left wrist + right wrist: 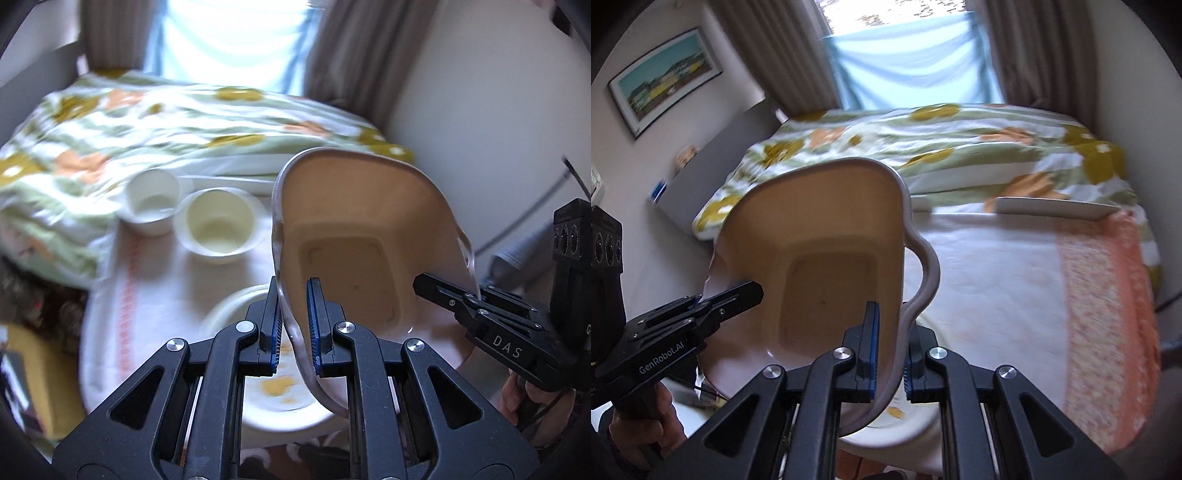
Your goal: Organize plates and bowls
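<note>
Left gripper (295,325) and right gripper (890,350), both clamped on opposite rims of one tan square dish (354,236), tilted in mid-air. Directly beneath the dish, a white plate with yellow marks (273,391); beyond the dish, two small white bowls (184,214) side by side, unstacked. Sorting judged underway, far from finished. Readable on the gripper bodies: "DAS", "GenRobot.AI".

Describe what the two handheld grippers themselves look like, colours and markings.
Both are matte black, with angular linkage arms, silver pivot screws and blue ribbed pads. The left gripper reads GenRobot.AI in white on its side; the right gripper reads DAS. Each has a pistol-style grip.
</note>
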